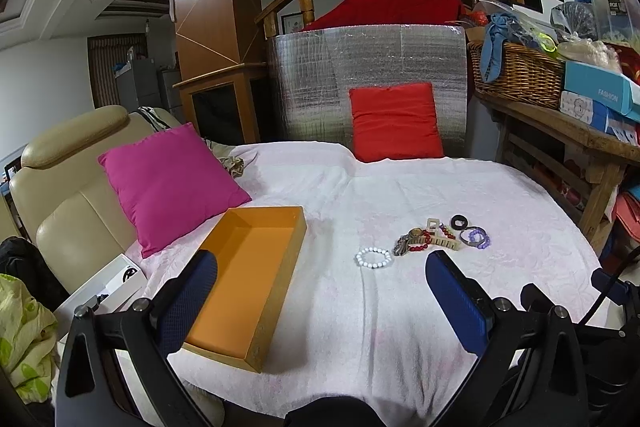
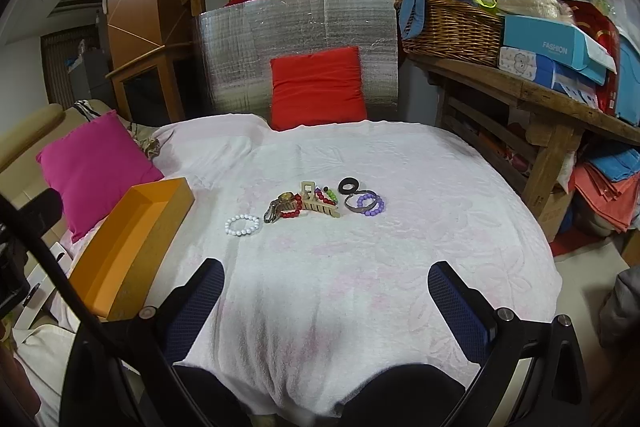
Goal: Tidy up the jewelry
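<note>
An empty orange box (image 1: 244, 279) (image 2: 132, 239) lies on the white cloth at the left. A white bead bracelet (image 1: 373, 257) (image 2: 241, 225) lies alone, right of the box. Beyond it sits a small pile: a red bead bracelet (image 1: 420, 242) (image 2: 292, 209), a watch (image 2: 280, 201), a beige hair clip (image 1: 440, 237) (image 2: 316, 201), a black ring (image 1: 459, 222) (image 2: 349, 185) and a purple bead bracelet (image 1: 479, 238) (image 2: 370, 205). My left gripper (image 1: 320, 297) hovers open near the front edge, above the cloth. My right gripper (image 2: 326, 301) is open too, with nothing between its fingers.
A pink cushion (image 1: 168, 183) leans on a beige chair (image 1: 60, 179) at the left. A red cushion (image 1: 396, 121) stands against a silver foil panel (image 1: 312, 83) at the back. A wooden table (image 2: 520, 95) with a wicker basket (image 2: 452, 27) and boxes stands to the right.
</note>
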